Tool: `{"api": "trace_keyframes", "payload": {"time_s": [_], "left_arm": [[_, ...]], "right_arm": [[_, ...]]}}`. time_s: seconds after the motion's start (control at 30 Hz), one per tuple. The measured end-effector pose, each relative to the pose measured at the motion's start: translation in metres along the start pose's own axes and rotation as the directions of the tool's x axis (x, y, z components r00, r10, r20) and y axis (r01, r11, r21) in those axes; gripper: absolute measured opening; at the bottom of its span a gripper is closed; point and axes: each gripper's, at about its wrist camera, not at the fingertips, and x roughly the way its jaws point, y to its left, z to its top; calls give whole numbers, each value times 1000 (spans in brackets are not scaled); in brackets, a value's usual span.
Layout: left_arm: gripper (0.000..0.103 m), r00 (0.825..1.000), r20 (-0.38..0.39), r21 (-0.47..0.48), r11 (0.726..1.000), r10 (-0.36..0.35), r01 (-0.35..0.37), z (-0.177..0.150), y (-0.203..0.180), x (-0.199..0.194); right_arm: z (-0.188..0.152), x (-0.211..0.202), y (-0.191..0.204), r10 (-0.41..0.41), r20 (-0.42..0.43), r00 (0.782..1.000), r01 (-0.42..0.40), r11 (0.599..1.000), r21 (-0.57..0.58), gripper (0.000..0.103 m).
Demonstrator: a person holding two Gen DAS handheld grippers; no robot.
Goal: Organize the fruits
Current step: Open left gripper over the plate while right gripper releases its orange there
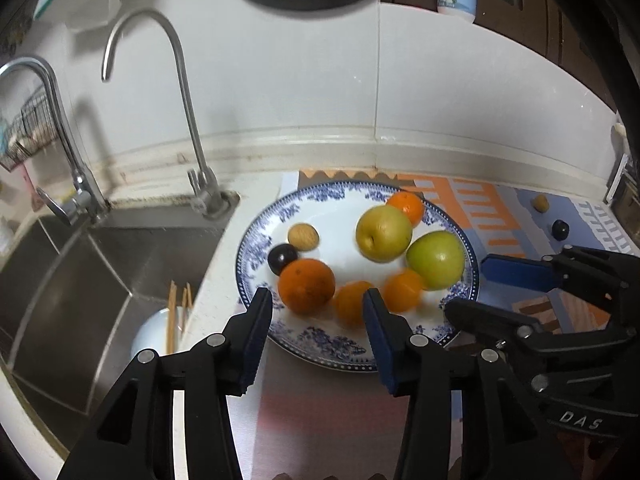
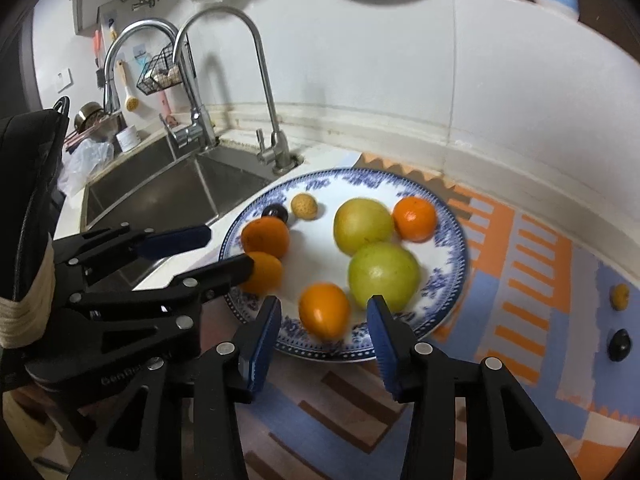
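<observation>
A blue-and-white plate (image 1: 348, 354) holds a large orange (image 1: 306, 286), several small oranges, a yellow apple (image 1: 384, 238), a green apple (image 1: 436, 260), a dark plum (image 1: 282, 258) and a tan fruit (image 1: 304, 237). My left gripper (image 1: 317, 294) stands open over the plate's near-left rim, its pads clear of the oranges. In the right wrist view its lower finger (image 2: 240, 266) lies against a small orange (image 2: 262, 274). My right gripper (image 2: 324, 302) is open at the plate's (image 2: 452, 216) near edge. A small orange (image 2: 324, 310) lies between its fingers, and neither pad touches it.
A steel sink (image 1: 120, 256) with two taps lies left of the plate, with a bowl and chopsticks (image 1: 172, 320) in it. The plate sits on a patterned mat (image 2: 520, 264). A small yellow fruit (image 2: 620, 296) and a dark fruit (image 2: 619, 344) lie on the mat at right.
</observation>
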Motion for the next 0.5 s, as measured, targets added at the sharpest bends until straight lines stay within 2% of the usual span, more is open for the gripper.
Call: {"api": "trace_keyframes", "payload": {"time_s": [0.23, 0.5], "left_arm": [[52, 998, 56, 45, 999, 2, -5, 6, -15, -22], [56, 993, 104, 84, 995, -60, 51, 13, -39, -43]], "right_arm": [[0, -27, -12, -59, 30, 998, 57, 997, 43, 46], [-4, -69, -35, -155, 80, 985, 145, 981, 128, 46]]}}
